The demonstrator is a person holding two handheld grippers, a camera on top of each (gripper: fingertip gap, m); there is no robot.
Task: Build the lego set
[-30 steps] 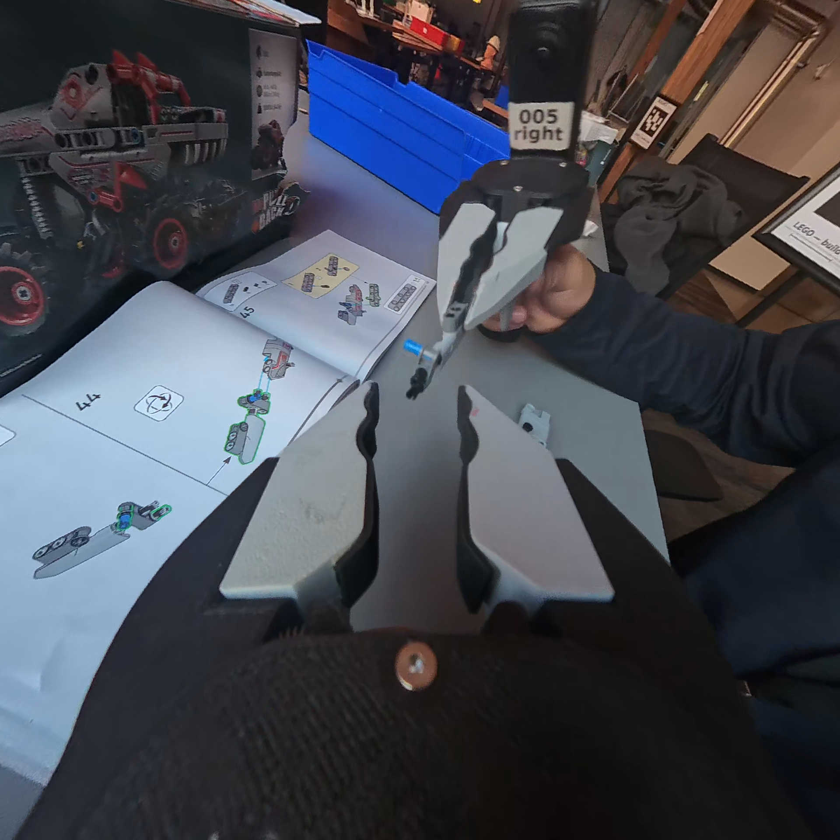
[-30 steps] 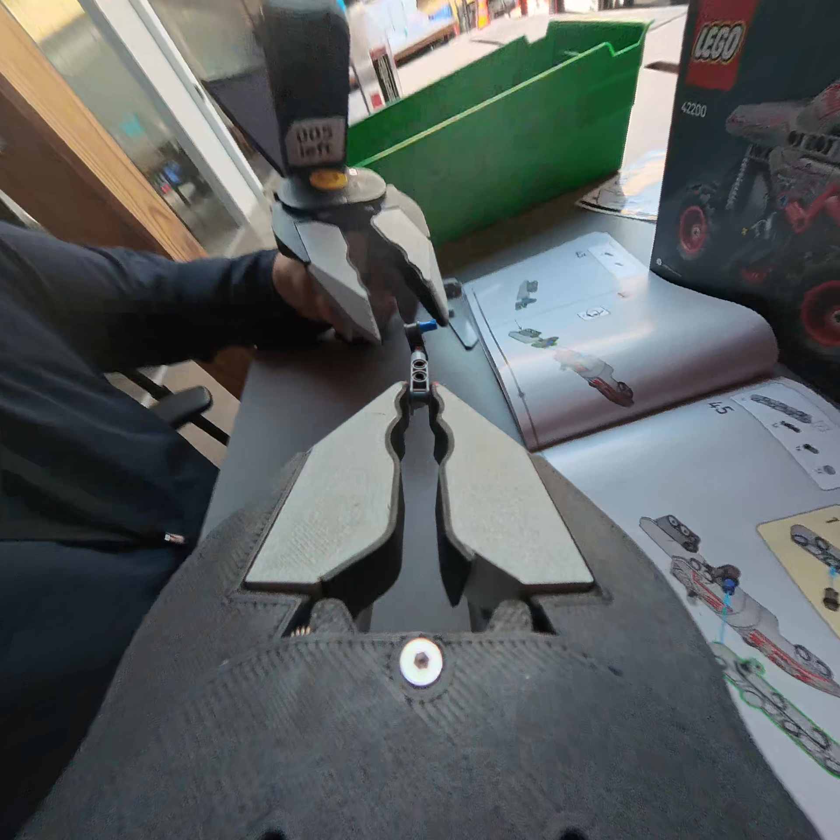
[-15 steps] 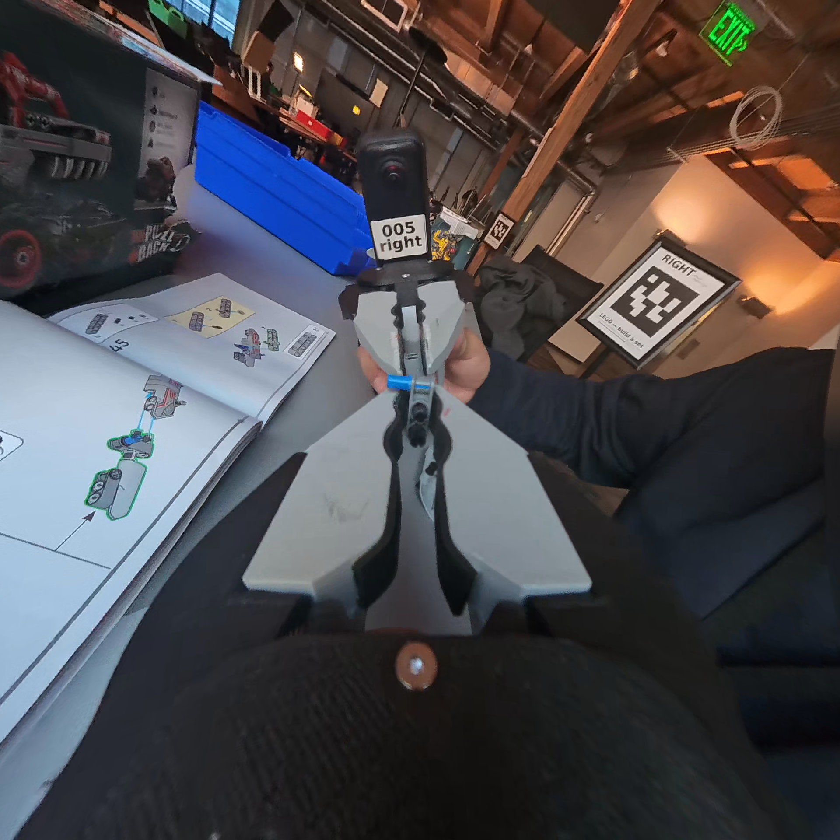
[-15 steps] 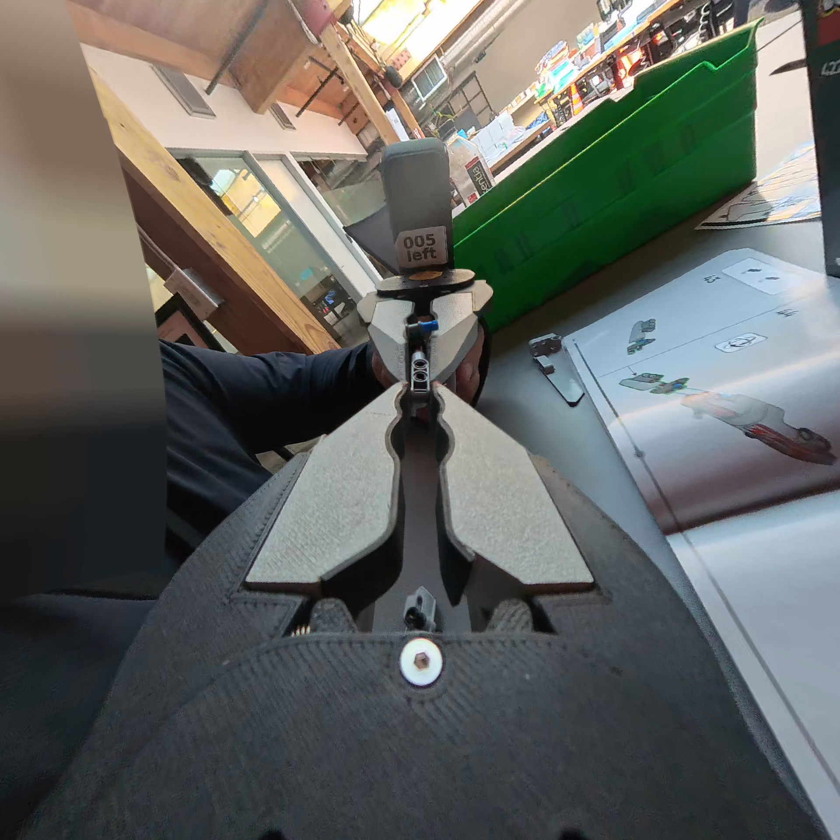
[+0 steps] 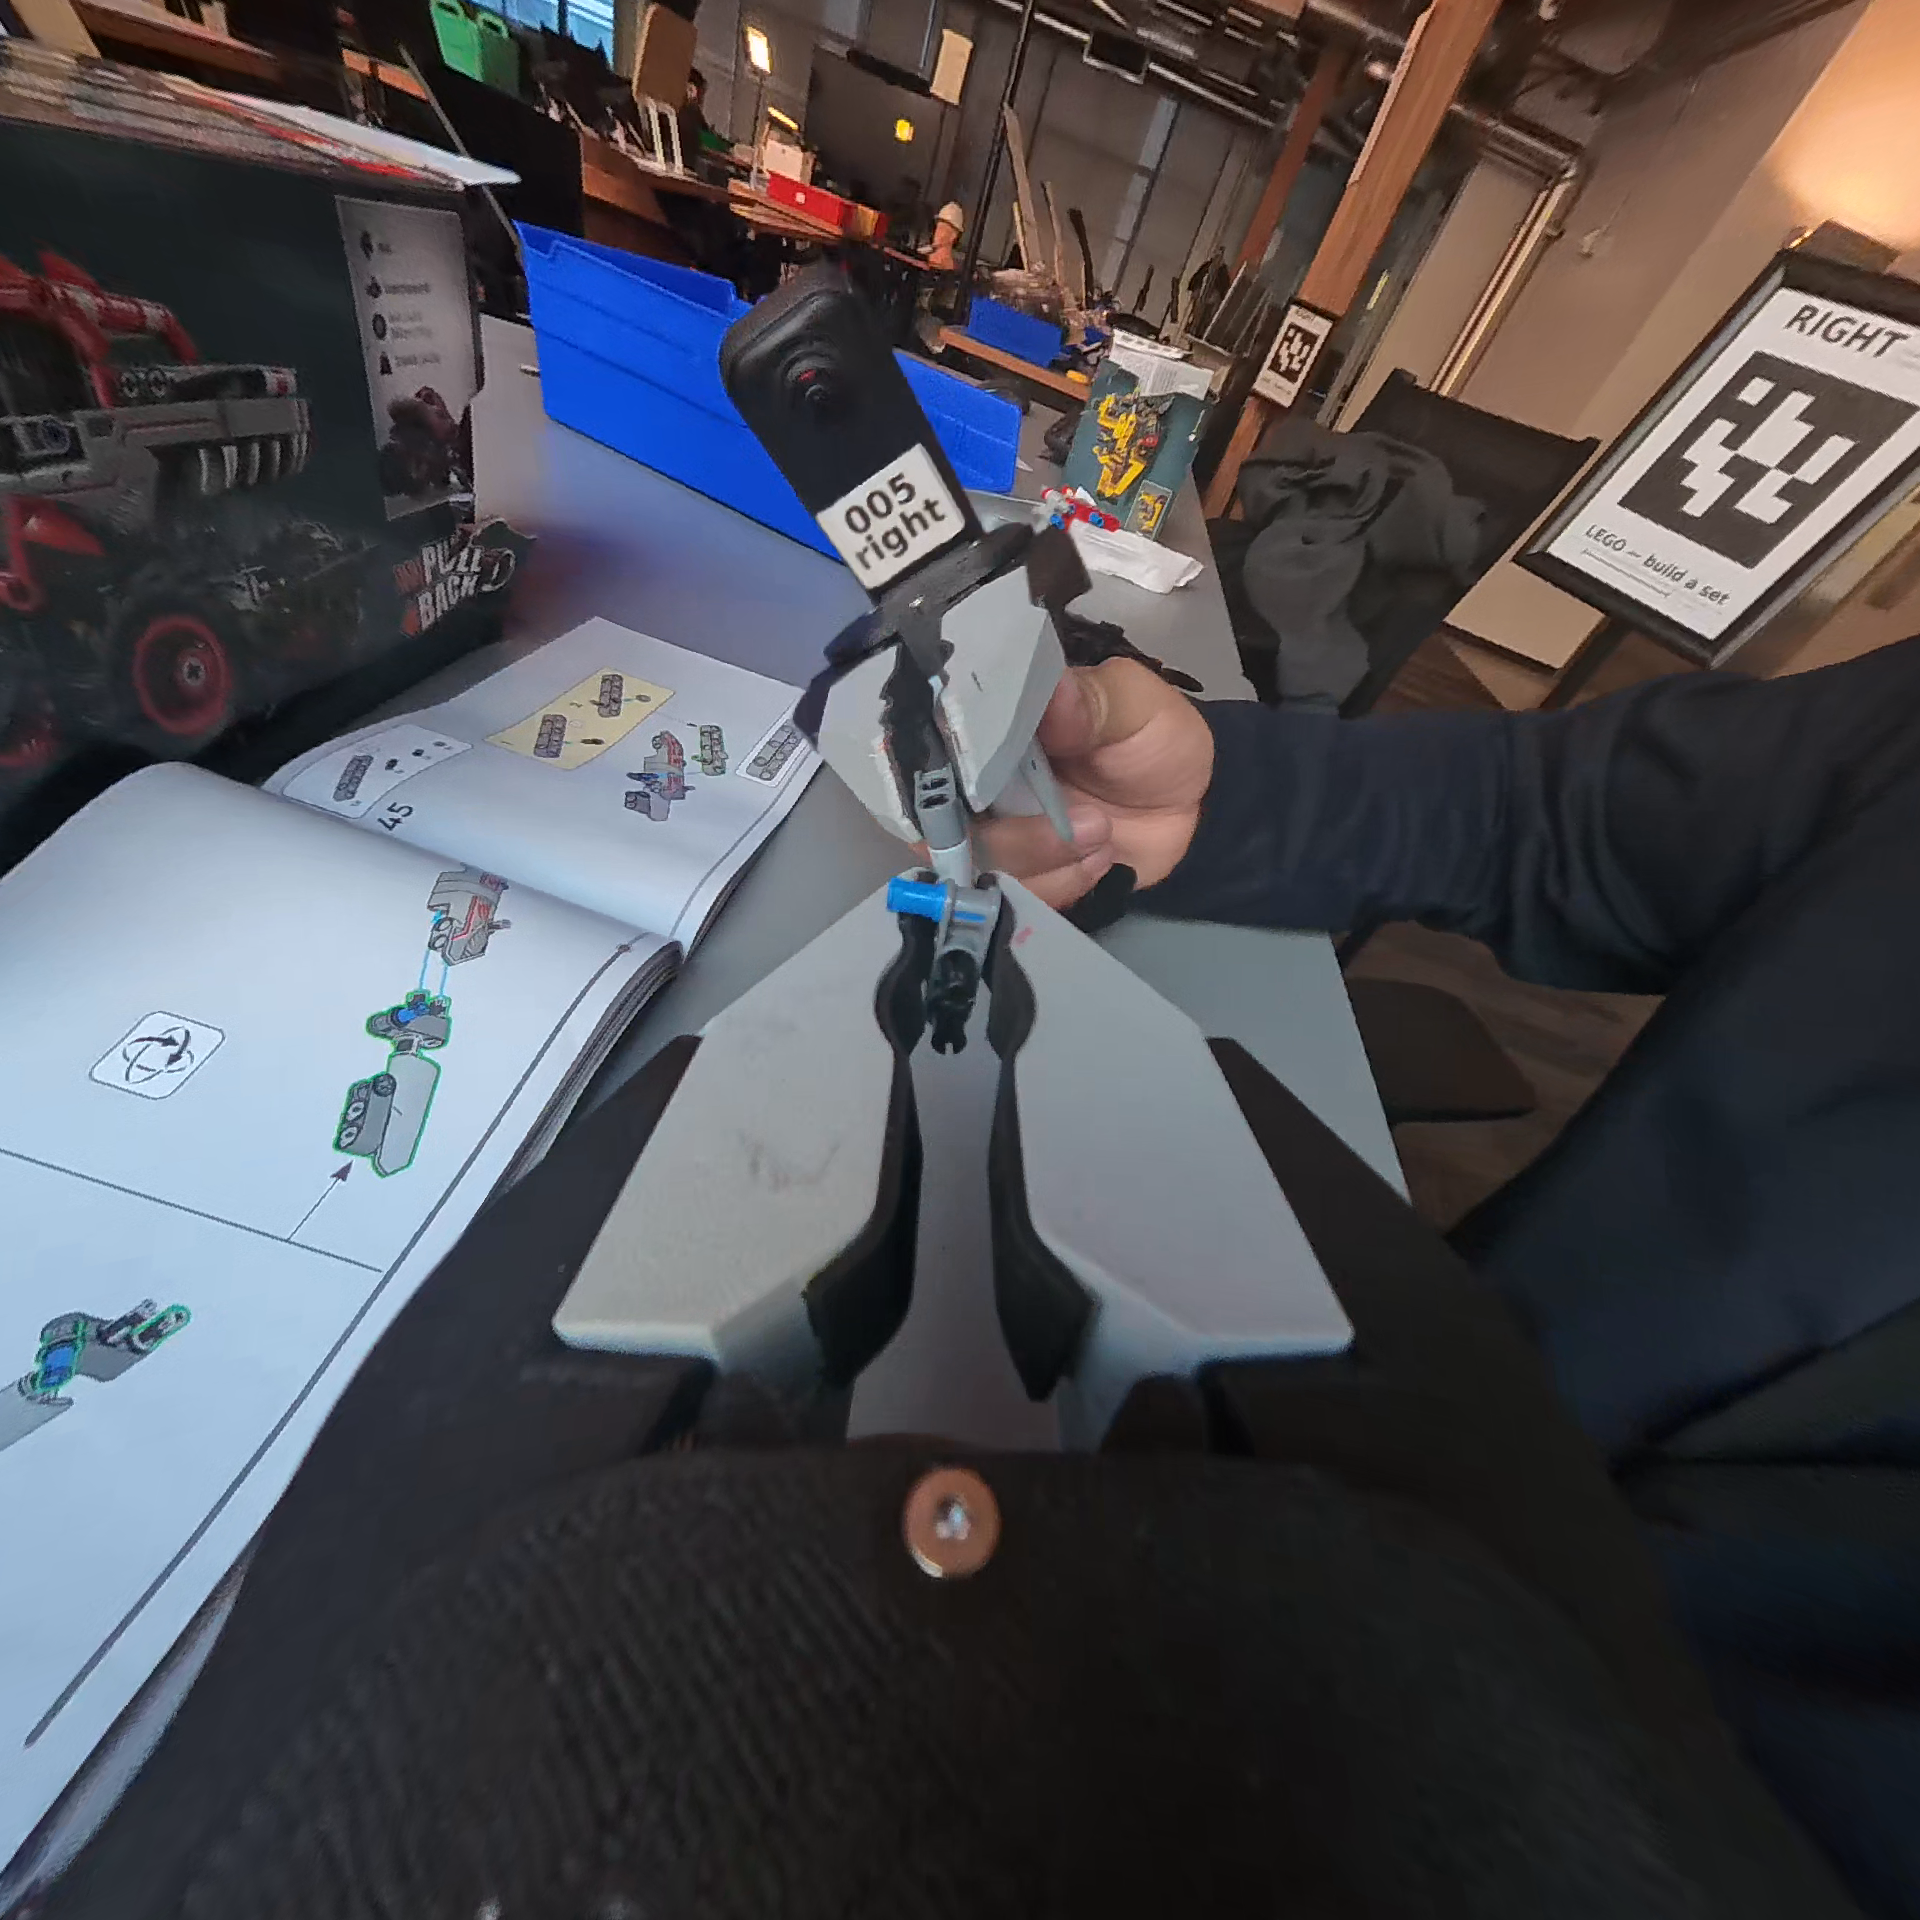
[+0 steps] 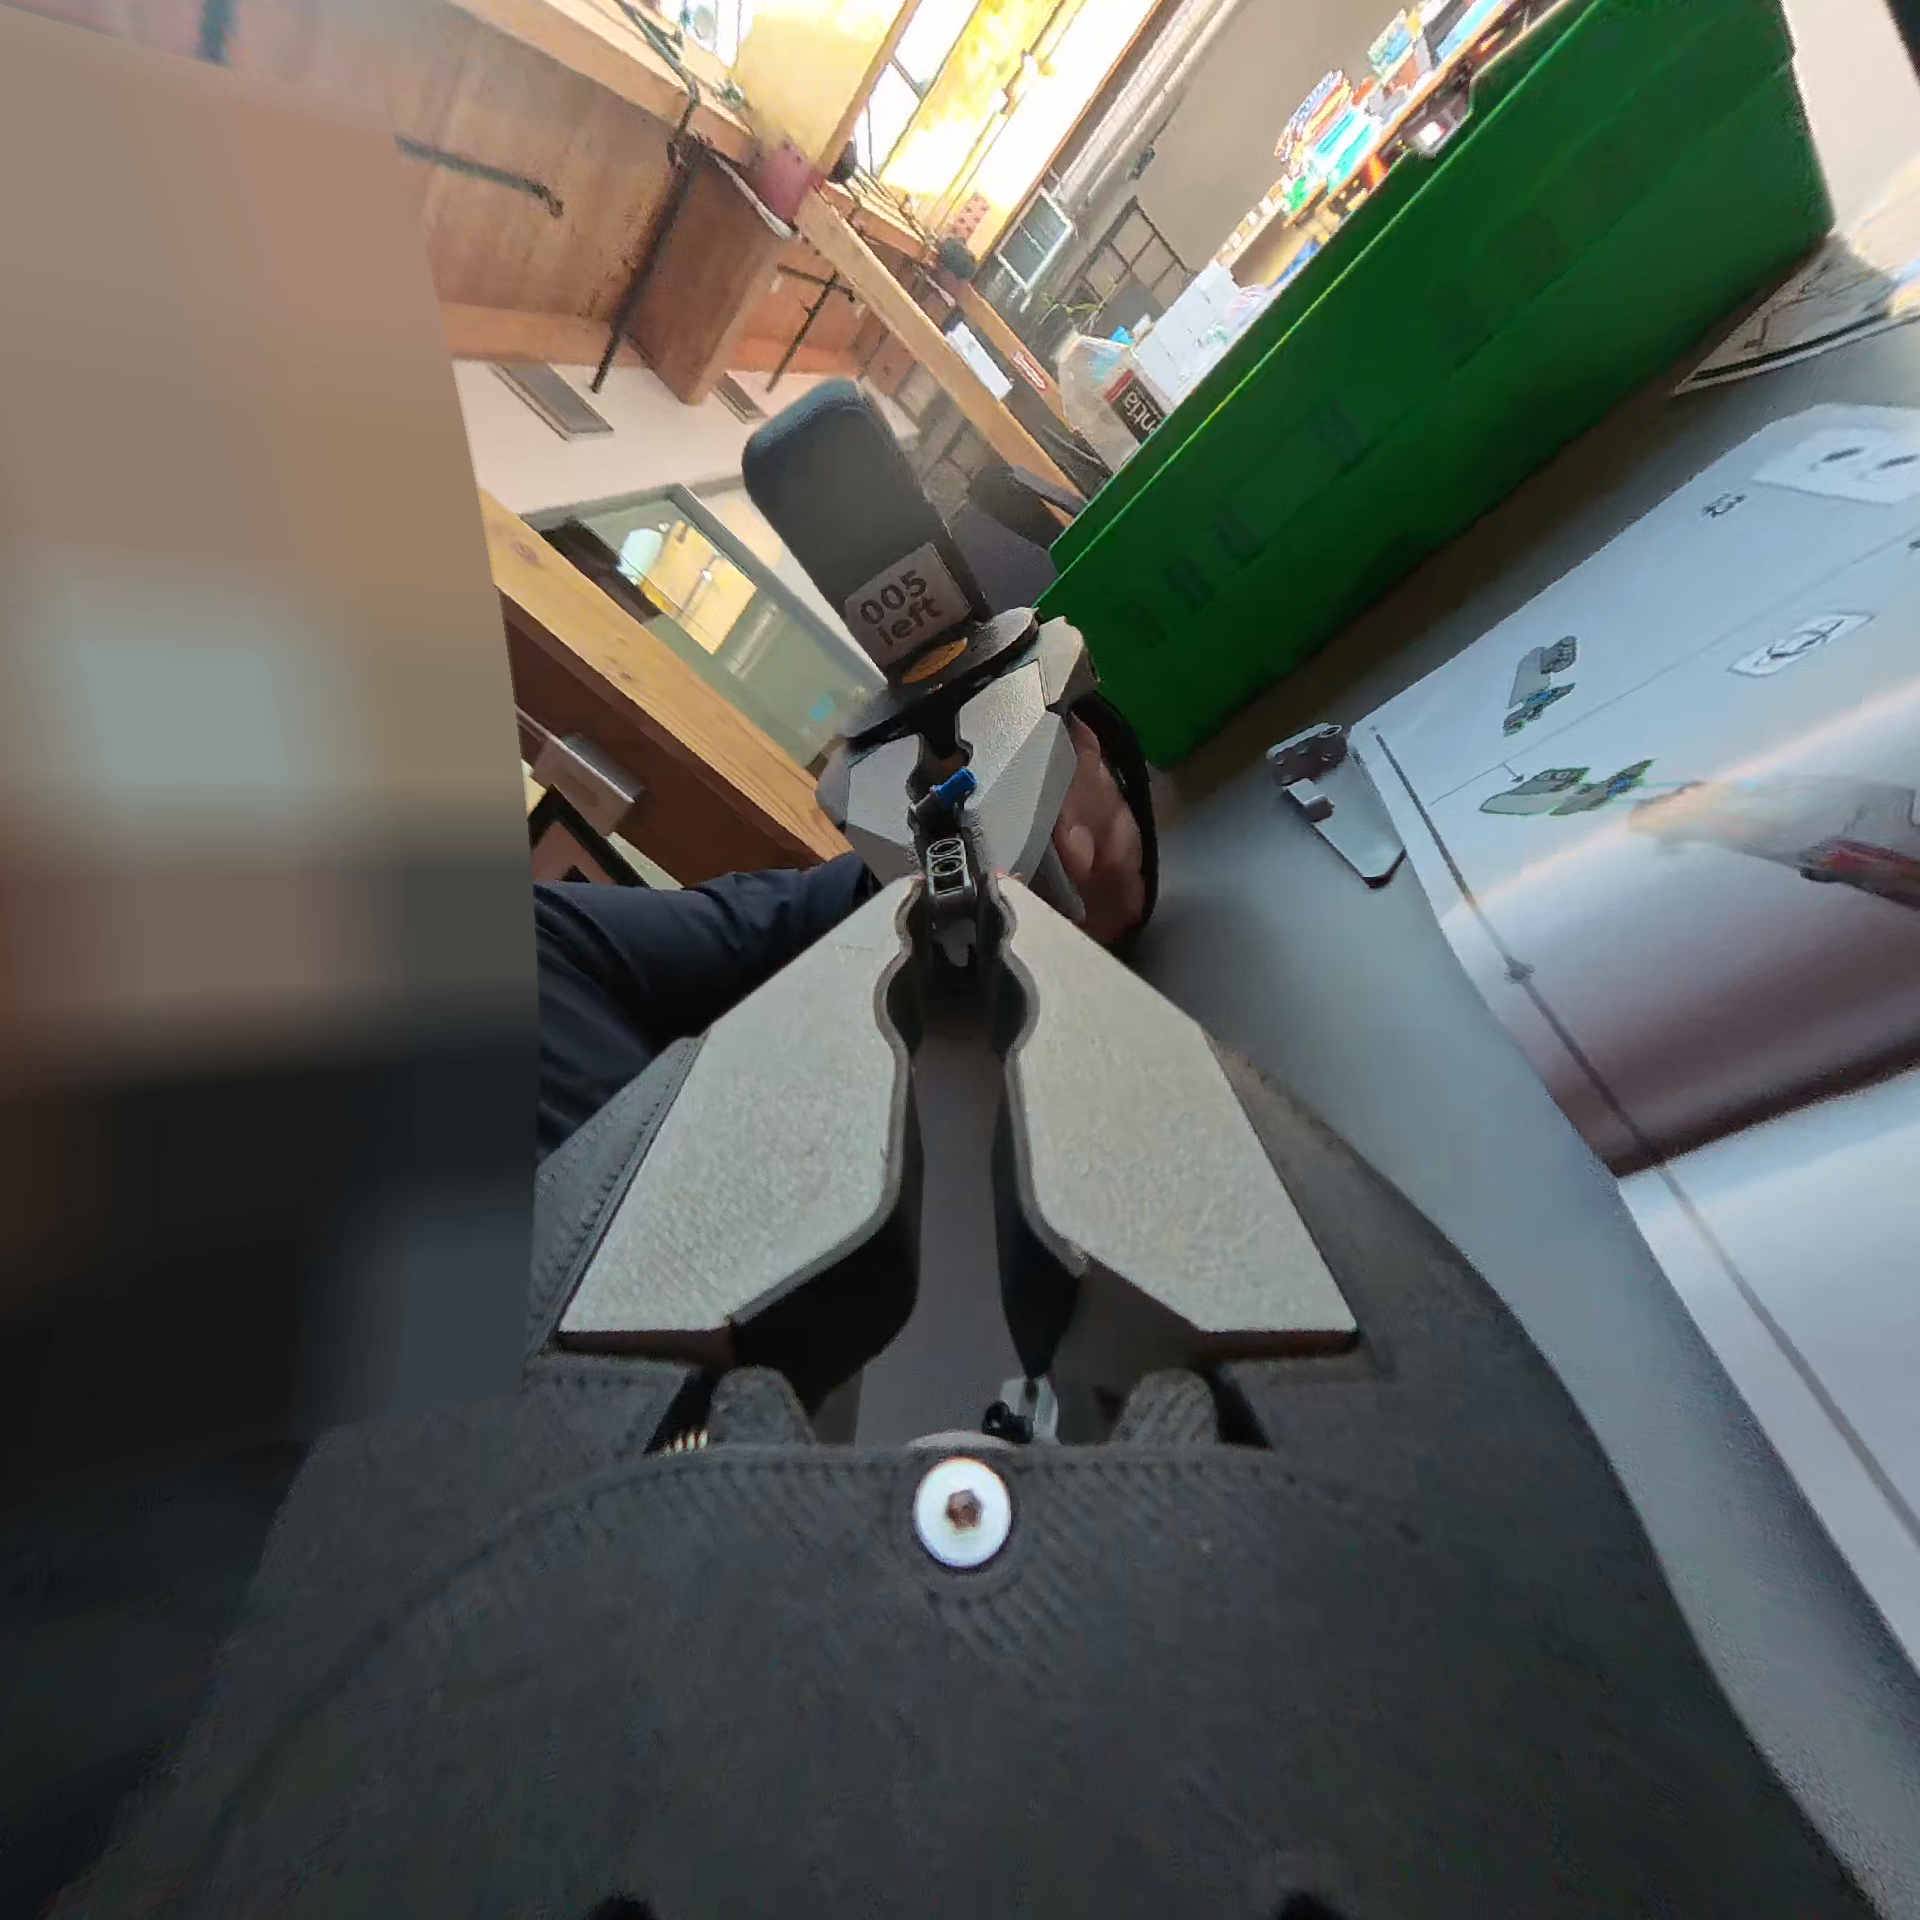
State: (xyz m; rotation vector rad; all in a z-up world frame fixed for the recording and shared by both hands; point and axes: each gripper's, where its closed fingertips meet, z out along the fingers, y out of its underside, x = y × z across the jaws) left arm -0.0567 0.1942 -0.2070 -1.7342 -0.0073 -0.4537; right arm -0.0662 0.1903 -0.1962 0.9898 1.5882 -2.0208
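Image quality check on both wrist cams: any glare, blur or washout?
Left wrist view: box motion-smeared, held lego piece fairly sharp. Right wrist view: glare streak on the instruction booklet, windows blown out at top, a masking patch covering the left side, strong wide-angle bending at edges.

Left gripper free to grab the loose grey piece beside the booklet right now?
Probably not yet: the left gripper is shut on the small assembly, which the right gripper also pinches. The grey piece lies uncovered on the table, so the way looks free once it lets go.
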